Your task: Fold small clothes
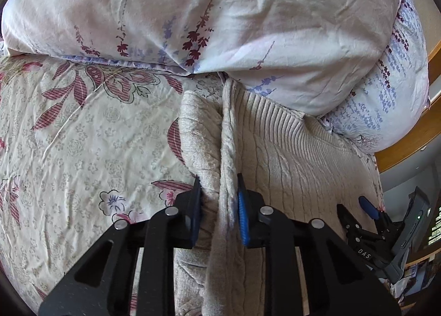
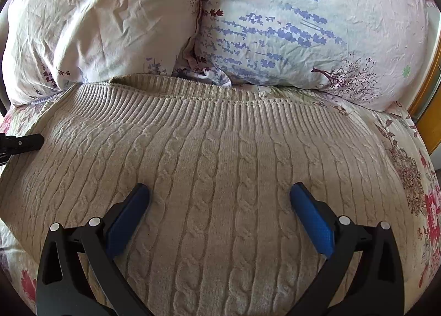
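Observation:
A beige cable-knit sweater (image 2: 220,156) lies spread on the bed, its ribbed hem toward the pillows. My left gripper (image 1: 219,200) is shut on a raised fold at the sweater's (image 1: 289,156) left edge, lifting it into a ridge. My right gripper (image 2: 220,205) is open over the middle of the sweater, its blue pads (image 2: 311,219) wide apart just above the knit. The right gripper also shows in the left wrist view (image 1: 355,207) at the sweater's right side. A finger of the left gripper (image 2: 24,142) shows at the left edge of the right wrist view.
The bed has a cream floral sheet (image 1: 82,137). Two large pillows with lavender prints (image 2: 303,26) (image 2: 96,26) lie just beyond the sweater's hem. A wooden bed frame (image 1: 408,145) runs along the right.

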Demonstrator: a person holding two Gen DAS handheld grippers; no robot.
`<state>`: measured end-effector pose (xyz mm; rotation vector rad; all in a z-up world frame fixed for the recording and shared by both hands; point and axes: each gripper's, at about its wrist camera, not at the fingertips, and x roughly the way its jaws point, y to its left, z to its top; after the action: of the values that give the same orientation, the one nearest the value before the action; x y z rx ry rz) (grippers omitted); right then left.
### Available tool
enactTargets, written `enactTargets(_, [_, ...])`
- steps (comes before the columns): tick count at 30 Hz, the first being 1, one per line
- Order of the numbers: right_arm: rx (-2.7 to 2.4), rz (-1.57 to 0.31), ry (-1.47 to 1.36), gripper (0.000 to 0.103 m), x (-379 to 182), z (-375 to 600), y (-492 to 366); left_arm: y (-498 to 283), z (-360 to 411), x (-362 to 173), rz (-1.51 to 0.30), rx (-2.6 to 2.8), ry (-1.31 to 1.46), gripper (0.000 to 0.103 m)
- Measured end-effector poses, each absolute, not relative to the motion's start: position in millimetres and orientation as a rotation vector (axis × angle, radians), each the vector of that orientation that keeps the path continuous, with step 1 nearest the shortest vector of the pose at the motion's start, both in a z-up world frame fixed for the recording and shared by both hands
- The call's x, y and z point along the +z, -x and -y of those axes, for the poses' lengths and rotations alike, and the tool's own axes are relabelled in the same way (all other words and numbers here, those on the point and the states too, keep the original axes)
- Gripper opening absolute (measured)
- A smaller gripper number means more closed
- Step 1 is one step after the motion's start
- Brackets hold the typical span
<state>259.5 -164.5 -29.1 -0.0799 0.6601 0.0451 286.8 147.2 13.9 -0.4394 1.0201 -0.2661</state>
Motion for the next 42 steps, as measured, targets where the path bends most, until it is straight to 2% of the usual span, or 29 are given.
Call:
enactTargets(9, [0.044, -0.656, 0.083, 0.102, -29, 164, -258, -274, -148, 48, -0.898, -0.392, 0.594, 0.016])
enactTargets(19, [0.042, -0.654, 0.090, 0.102, -30, 164, -259, -270, -79, 90, -0.823, -0.569, 0.622, 0.014])
enactTargets(28, [0.094, -0.728, 0.073, 0.102, -19, 180, -262, -281, -40, 96, -0.850, -0.557, 0.649, 0.014])
enactTargets(32, [0.030, -0.696, 0.102, 0.102, -12, 208, -248, -282, -17, 99, -0.864, -0.550, 0.638, 0.014])
enactTargets(38, [-0.096, -0.644, 0.116, 0.102, -11, 263, -227, -284, 50, 89, -0.907, -0.635, 0.626, 0.014])
enactTargets(42, [-0.186, -0.609, 0.072, 0.102, -11, 302, -217, -284, 103, 64, -0.969, -0.699, 0.617, 0.014])
